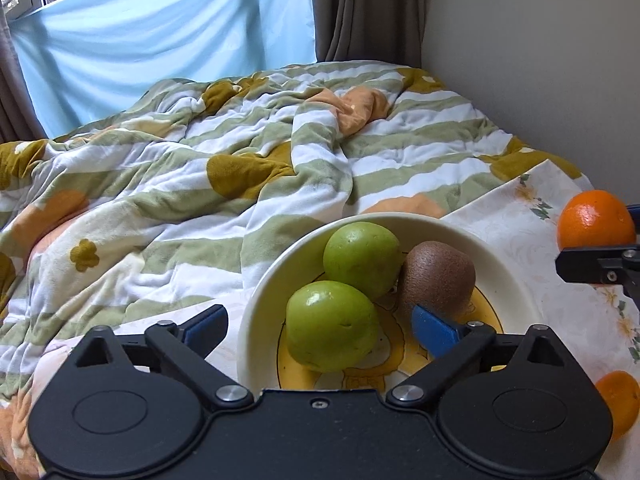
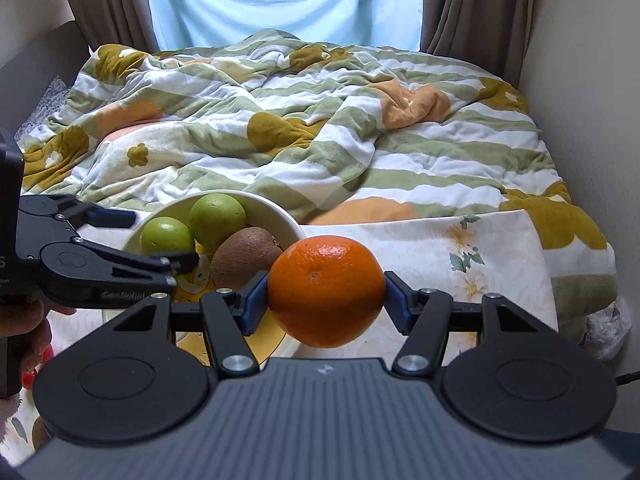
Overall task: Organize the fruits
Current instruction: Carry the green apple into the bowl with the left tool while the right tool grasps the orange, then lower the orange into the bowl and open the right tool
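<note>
**Orange nearly home, bowl already crowded**

Over on my left side, my left gripper (image 1: 318, 326) hangs just above the near rim of the cream bowl (image 1: 256, 300), its blue fingers (image 1: 434, 330) spread wide apart and holding nothing. One of them sits inside the bowl, just beside the kiwi (image 1: 438, 276); the other is outside the rim. If I drop or swing that hand carelessly, I judge it could nudge the kiwi or catch the rim and tip the bowl, which stands on a floral cloth (image 1: 516, 220) over what looks like soft bedding, not a firm bench.

The bowl holds three fruits: two green ones, probably apples or guavas, one nearer me (image 1: 332, 326) and one behind it (image 1: 362, 258), touching each other, and the kiwi against them on the right. The free space looks to be at the bowl's near right.

Further right, my right gripper (image 2: 326, 300) has its fingers clamped on the orange (image 2: 326, 290), held in the air just to the right of the bowl's rim and not yet inside. The grip is across the round middle, so I think a loose squeeze could let it roll out onto the cloth or off the bed's edge. Released too high, it might knock the kiwi out.

A second orange (image 1: 618, 400) lies on the cloth at the far right, well apart from the bowl, waiting.
</note>
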### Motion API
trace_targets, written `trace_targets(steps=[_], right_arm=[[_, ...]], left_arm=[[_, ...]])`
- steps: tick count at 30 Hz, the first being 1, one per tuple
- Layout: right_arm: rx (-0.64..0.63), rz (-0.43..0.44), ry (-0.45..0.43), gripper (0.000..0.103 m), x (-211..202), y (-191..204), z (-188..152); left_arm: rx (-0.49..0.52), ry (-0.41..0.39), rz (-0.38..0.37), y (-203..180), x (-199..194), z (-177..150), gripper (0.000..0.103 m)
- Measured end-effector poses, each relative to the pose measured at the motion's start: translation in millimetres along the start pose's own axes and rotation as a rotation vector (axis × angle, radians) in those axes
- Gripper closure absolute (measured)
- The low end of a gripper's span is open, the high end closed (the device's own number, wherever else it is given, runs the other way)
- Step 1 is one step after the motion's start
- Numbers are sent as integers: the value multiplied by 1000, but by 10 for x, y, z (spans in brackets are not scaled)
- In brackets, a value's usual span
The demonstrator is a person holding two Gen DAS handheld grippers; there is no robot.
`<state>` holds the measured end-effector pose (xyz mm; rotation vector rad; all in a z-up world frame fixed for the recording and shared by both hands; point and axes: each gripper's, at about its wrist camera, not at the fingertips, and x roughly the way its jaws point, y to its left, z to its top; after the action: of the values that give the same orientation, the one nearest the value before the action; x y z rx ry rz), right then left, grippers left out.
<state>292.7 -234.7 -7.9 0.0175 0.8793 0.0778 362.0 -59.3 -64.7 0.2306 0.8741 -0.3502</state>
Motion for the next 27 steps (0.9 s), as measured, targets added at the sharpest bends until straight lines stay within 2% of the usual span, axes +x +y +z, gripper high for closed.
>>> trace_targets(steps=[8,13,18,27], right_arm=[[-26,13,-7,28,-72,82,-1],[-73,43,2,28,-45,175,-28],[-138,68,20,28,108,347,-95],[-230,86,56,28,471,611,-302]], left_arm=[[-51,12,24,111,-346,-182,2],[-77,-5,71,172,-585,-298,2],[-78,-34,110,198,-777,-393,2],[-117,-13,134,244,-825,-619,1]])
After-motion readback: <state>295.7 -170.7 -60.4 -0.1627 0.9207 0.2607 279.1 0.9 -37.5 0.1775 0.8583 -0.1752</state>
